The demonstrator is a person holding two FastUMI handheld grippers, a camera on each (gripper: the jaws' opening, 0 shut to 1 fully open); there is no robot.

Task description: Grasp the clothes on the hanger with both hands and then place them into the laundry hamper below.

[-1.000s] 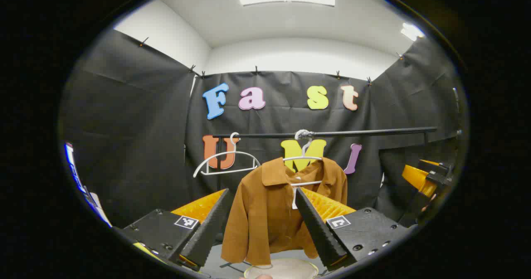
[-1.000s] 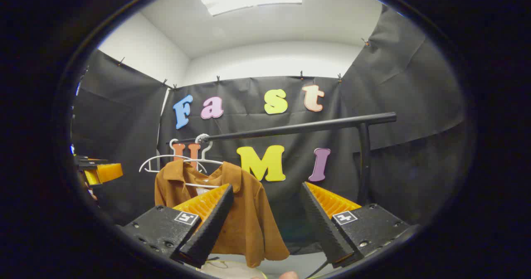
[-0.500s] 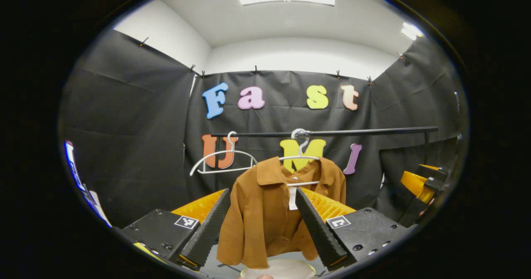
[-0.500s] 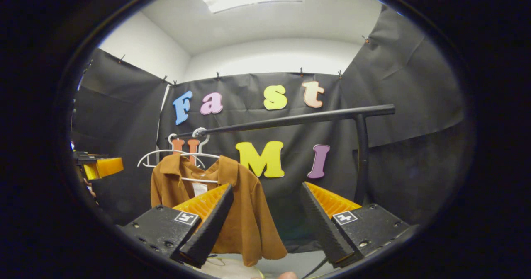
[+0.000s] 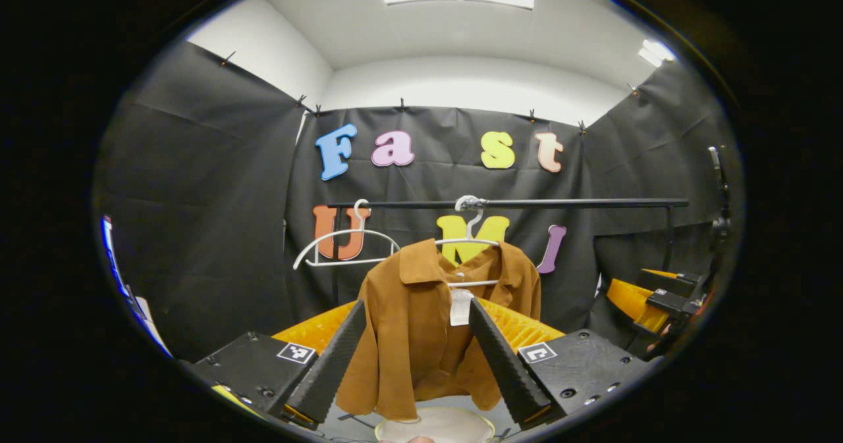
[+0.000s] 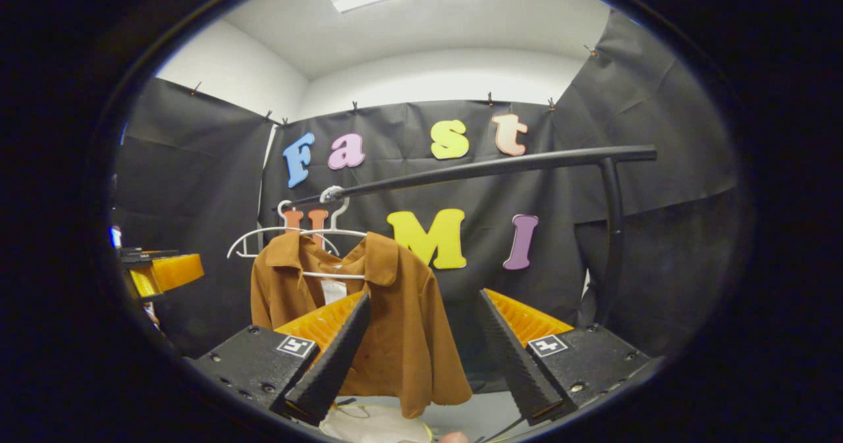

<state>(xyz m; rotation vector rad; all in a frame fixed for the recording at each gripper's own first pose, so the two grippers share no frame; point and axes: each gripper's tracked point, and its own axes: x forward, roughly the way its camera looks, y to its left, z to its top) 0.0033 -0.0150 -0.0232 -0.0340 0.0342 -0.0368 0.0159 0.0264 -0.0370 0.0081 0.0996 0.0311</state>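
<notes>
A brown collared shirt [image 5: 415, 338] hangs on a white hanger [image 5: 471, 241] from a black rail [image 5: 560, 202]. In the left gripper view my left gripper [image 5: 417, 303] stands open, short of the shirt, which shows between its fingers farther off. The right gripper view has the shirt [image 6: 395, 324] left of centre, and my right gripper [image 6: 424, 295] is open and empty, its left finger overlapping the shirt's hem. The round white rim of the hamper [image 5: 435, 424] lies below the shirt. The right gripper [image 5: 642, 298] also appears at the far right of the left gripper view.
An empty white hanger [image 5: 342, 245] hangs on the rail left of the shirt. The rail's upright post [image 6: 614, 245] stands to the right. The left gripper [image 6: 161, 272] sits at the left edge of the right gripper view. Black cloth walls close in the booth.
Both grippers have drifted a little nearer the rack; the rail and shirt sit higher and slightly larger in both views. Both grippers stay open.
</notes>
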